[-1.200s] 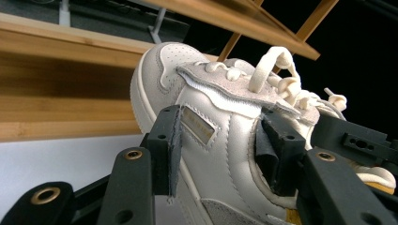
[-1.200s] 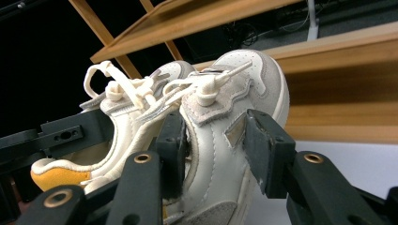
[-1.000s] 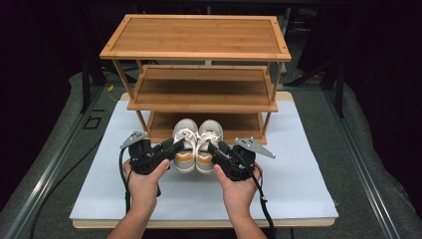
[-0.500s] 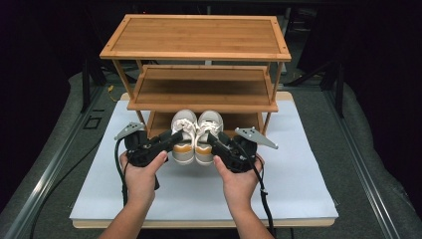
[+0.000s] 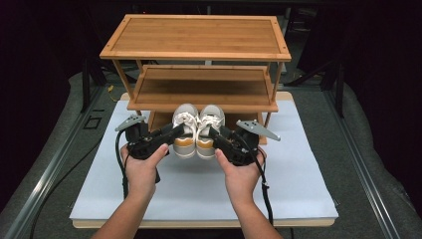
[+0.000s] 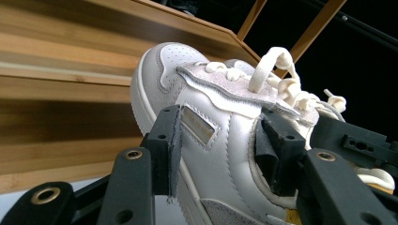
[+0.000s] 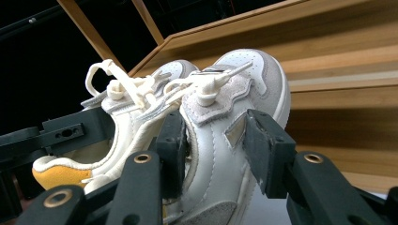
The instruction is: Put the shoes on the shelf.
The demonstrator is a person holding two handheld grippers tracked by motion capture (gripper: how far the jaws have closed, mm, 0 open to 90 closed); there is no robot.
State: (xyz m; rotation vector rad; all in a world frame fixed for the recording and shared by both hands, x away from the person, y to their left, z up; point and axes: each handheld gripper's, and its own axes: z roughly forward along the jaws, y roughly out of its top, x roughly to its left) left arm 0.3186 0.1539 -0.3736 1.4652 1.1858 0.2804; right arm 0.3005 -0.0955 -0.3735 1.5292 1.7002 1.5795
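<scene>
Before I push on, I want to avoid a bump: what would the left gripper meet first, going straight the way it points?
Likely the three-tier wooden shoe rack: beyond the white sneaker clamped in the left gripper, its shelf edges fill that line; depth unclear.

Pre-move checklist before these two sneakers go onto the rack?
1. Left gripper clamped on left sneaker: ok, a pad presses the outer side and one sits inside the collar.
2. Right gripper clamped on right sneaker: ok, same kind of grip.
3. Sneakers side by side, toes toward the wooden shoe rack: ok.
4. Middle shelf free of other things: ok.
5. Soles clear of the white mat: cannot tell.
6. Laces clear of the jaws: ok in the left gripper view.
</scene>
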